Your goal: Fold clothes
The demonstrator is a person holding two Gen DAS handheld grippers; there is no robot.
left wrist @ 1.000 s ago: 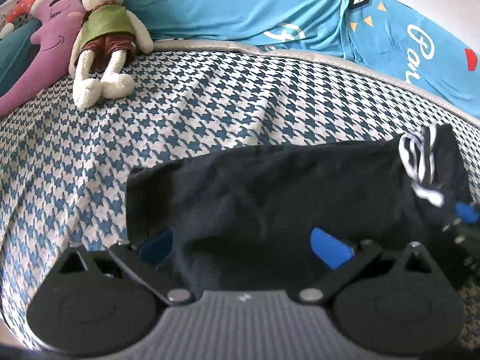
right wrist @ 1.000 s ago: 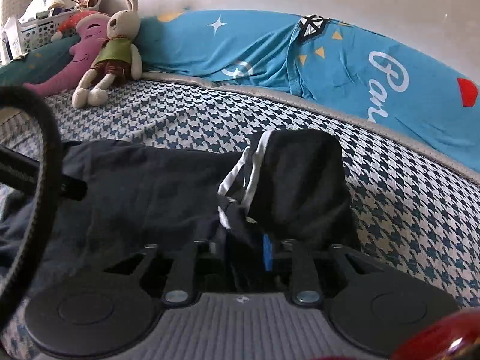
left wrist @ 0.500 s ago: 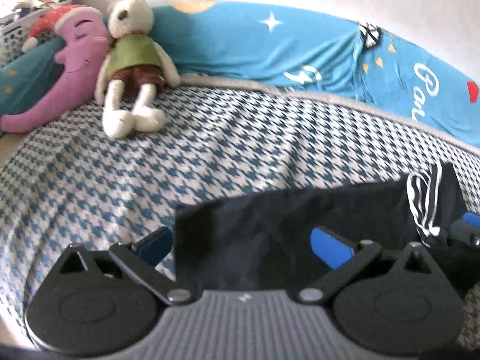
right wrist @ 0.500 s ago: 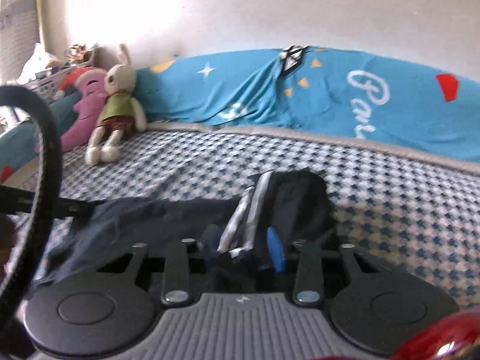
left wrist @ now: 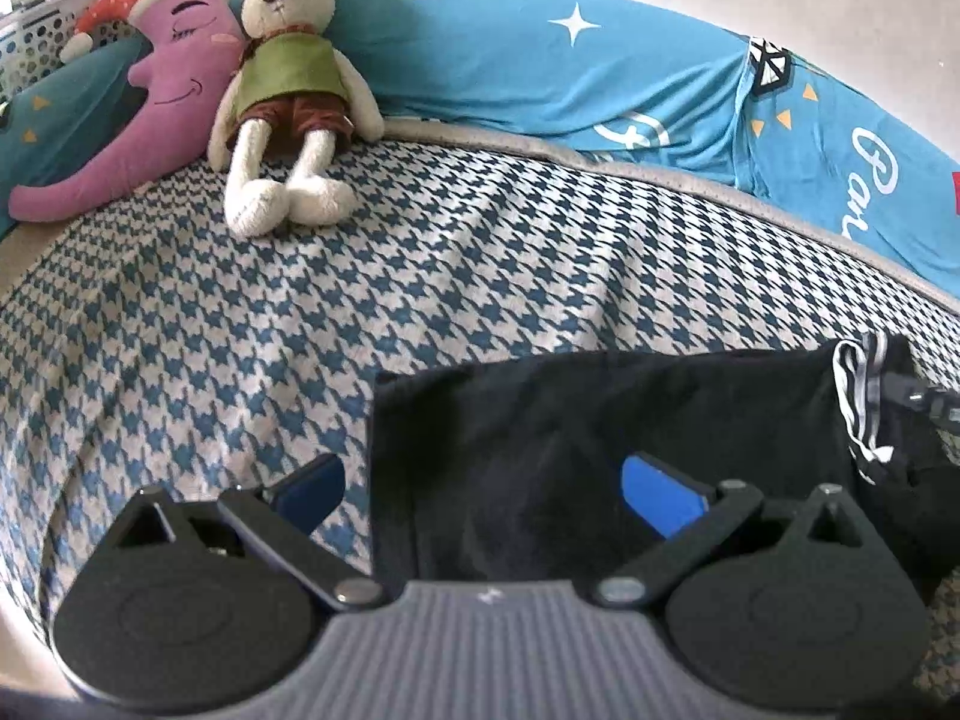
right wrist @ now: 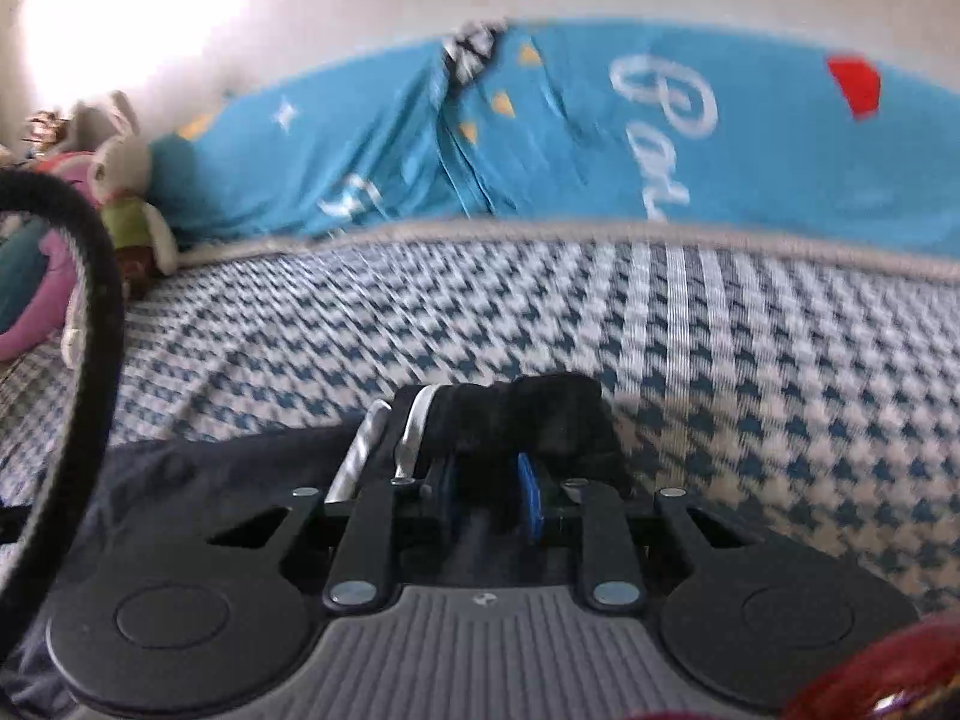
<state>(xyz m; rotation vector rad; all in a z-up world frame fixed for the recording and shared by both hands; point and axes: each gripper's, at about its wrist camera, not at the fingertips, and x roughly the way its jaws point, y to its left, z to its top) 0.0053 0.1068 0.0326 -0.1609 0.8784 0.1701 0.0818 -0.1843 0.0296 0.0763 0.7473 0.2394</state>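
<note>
So the dark garment [left wrist: 570, 438] is lying on the houndstooth bedspread [left wrist: 300, 312], stretched out in a band toward the near edge of the bed; its striped black-and-white trim [left wrist: 859, 402] is bunched up at the right end. The left gripper [left wrist: 483, 489] has its blue fingers [left wrist: 660, 501] spread wide; the garment's left edge runs between them, with the left finger over bare bedspread and the right finger over the dark cloth; neither pad is pressing on anything that I can see.

The right gripper [right wrist: 489, 495] is a different story; its jaws have just been closing and they're pinched on a wad of the dark garment [right wrist: 528, 414] right by the striped trim [right wrist: 414, 420], with cloth bulging out above the pads. That view is blurred (the bedspread [right wrist: 720, 324] pattern smears into streaks), so finer detail on the fold is hard to make out. From the left wrist view you can see a bit of the right gripper's black hardware at the far right, beside the stripes.

Up at the back of the bed: a plush rabbit [left wrist: 288, 90] in a green vest sits against the blue quilt [left wrist: 540, 60], with a purple moon pillow [left wrist: 150, 102] just beside it on the left; a white perforated basket [left wrist: 36, 42] peeks out behind the pillow.
</note>
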